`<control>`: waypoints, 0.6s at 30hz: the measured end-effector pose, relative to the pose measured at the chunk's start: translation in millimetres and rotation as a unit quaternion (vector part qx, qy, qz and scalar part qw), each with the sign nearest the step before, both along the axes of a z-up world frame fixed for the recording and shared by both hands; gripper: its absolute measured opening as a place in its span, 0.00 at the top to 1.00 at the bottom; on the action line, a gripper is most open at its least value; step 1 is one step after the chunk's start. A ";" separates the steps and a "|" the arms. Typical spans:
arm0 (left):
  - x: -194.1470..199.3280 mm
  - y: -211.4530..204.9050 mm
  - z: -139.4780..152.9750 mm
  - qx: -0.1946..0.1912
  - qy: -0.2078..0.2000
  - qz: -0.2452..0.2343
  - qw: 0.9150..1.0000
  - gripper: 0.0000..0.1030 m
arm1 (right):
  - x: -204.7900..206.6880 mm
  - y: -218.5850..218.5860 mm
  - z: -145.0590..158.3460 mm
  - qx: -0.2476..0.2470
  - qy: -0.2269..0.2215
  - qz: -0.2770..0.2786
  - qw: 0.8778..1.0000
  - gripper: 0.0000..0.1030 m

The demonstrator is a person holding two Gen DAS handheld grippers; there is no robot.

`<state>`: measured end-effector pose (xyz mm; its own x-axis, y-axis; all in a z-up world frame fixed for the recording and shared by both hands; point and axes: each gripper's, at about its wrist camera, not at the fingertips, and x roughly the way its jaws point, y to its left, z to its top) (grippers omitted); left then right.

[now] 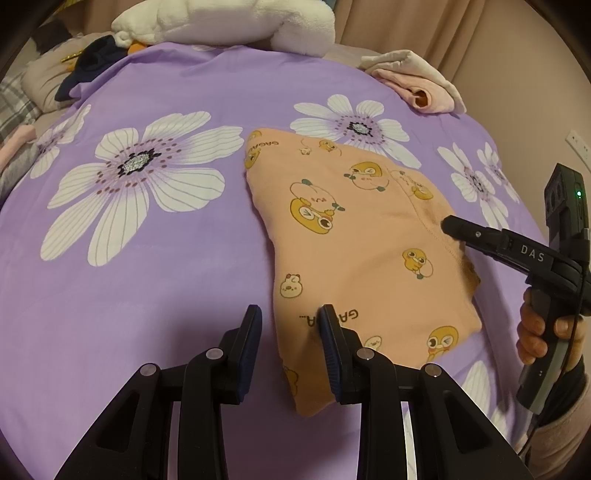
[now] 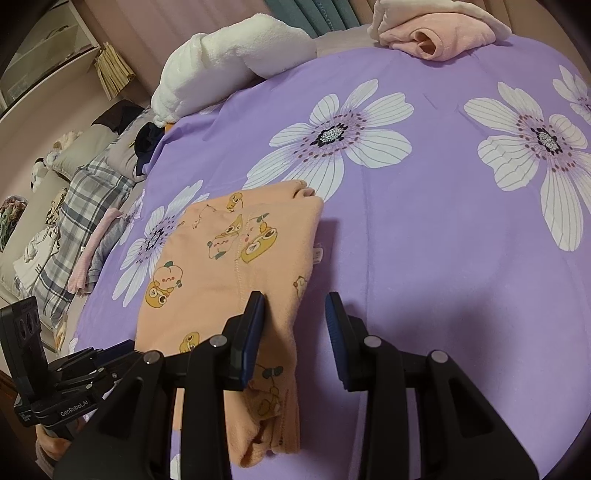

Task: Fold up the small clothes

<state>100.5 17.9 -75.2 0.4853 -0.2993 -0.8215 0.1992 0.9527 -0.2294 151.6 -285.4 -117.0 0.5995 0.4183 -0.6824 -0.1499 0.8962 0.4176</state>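
The orange duck-print garment (image 1: 354, 236) is lying folded on the purple floral bedsheet (image 1: 147, 280). Both tools, left (image 1: 290, 326) and right (image 2: 295, 317), are hovering part-open over its edges, gripping nothing, probably poised for another fold.

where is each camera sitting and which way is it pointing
Left wrist: rides on the left gripper, angled down across the purple bedsheet at the orange garment; the right gripper and its hand show at right.
Right wrist: rides on the right gripper, angled down over the same garment's right edge; the left gripper shows lower left.
Shared: garment, bedsheet, white plush, pink folded clothes.
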 end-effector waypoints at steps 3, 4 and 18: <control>-1.3 -0.2 0.5 0.001 0.001 0.002 1.000 0.71 | -0.4 0.1 -0.1 0.001 0.000 0.000 1.000 0.66; -1.2 -0.4 0.4 0.002 0.001 0.001 1.000 0.71 | -0.4 0.1 0.0 0.000 0.000 0.000 1.000 0.66; -4.7 1.1 0.0 0.005 0.005 0.006 1.000 0.71 | -2.0 -1.7 -0.5 0.000 0.000 -0.003 1.000 0.66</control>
<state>95.8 18.9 -75.2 0.4806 -0.2854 -0.8292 0.1853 0.9573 -0.2220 149.6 -287.1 -117.5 0.6024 0.4144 -0.6822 -0.1441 0.8971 0.4176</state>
